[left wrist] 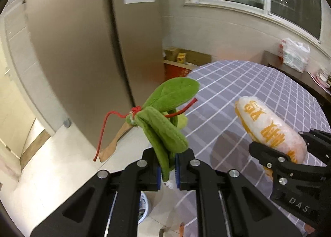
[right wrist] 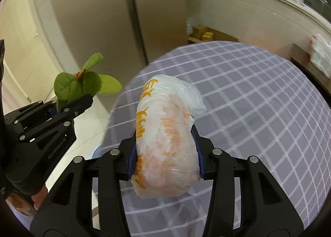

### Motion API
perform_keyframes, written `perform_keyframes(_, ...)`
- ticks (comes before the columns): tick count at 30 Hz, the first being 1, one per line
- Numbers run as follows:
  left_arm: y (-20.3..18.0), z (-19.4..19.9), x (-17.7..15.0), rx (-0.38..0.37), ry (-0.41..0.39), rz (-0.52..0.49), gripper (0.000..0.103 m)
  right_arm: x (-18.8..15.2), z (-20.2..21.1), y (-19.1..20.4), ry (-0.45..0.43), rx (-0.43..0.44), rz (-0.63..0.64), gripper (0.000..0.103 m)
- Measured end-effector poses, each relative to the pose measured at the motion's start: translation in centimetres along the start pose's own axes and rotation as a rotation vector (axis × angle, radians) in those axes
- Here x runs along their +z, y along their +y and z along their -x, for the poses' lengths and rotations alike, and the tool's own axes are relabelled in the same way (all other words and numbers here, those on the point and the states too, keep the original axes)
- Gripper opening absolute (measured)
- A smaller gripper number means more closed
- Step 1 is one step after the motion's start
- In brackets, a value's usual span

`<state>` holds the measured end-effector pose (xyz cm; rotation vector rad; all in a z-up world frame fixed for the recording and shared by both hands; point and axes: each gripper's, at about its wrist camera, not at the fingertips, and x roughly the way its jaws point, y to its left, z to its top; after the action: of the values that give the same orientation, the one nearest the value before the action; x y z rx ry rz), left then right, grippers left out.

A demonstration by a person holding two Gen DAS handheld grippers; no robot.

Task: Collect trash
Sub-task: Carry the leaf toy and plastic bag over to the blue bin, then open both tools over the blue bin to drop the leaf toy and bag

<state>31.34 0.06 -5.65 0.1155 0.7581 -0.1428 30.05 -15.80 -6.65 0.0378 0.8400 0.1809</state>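
Observation:
My left gripper [left wrist: 168, 171] is shut on a green plush leaf bundle [left wrist: 165, 117] tied with a red string [left wrist: 103, 129], held in the air past the table's left edge. It also shows in the right wrist view [right wrist: 82, 86]. My right gripper [right wrist: 165, 154] is shut on a white plastic bag with orange print [right wrist: 165, 144], held above the table; the bag also shows in the left wrist view [left wrist: 271, 129]. A round bin rim [left wrist: 144, 208] shows on the floor below the left gripper, mostly hidden.
A round table with a purple-grey checked cloth [right wrist: 248, 102] fills the right. A tall beige fridge [left wrist: 72, 50] stands behind left. Cardboard boxes [left wrist: 182, 56] sit by the far wall. A plastic bag [left wrist: 295, 53] lies on a dark side table.

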Motion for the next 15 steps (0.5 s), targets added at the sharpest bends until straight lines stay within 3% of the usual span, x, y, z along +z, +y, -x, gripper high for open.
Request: perform_keyframes(15,11.4,-0.1,-6.4,0.144,0.118,0.184,0.010,-1.2,-4.0,11.1,0.081,0.138,0.187,0.045)
